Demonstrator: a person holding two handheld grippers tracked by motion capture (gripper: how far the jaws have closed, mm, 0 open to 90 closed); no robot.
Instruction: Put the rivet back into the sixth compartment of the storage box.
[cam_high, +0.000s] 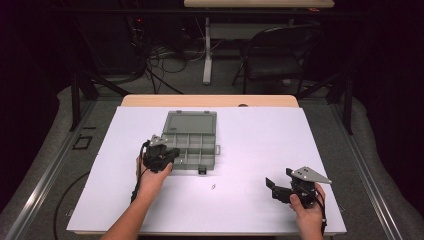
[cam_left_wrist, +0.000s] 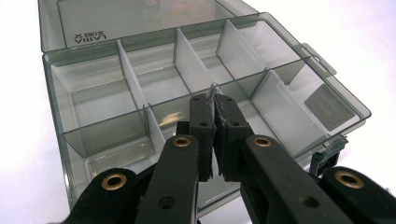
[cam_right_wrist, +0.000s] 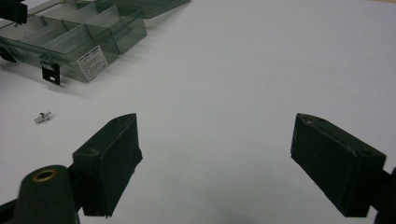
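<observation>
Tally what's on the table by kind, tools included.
Organizer box, smoky clear plastic, lid open: 1
Small metal screw: 1
Tools: 2, left tool shut over the box, right tool open over bare table
Total: 4

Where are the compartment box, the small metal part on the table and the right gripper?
compartment box (cam_high: 200, 142): high view, on a divider.
small metal part (cam_right_wrist: 42, 117): right gripper view, on its middle.
right gripper (cam_right_wrist: 215, 163): right gripper view, between its open jaws.

R gripper (cam_right_wrist: 215, 163) jaws wide, organizer box (cam_right_wrist: 79, 35) far-left
</observation>
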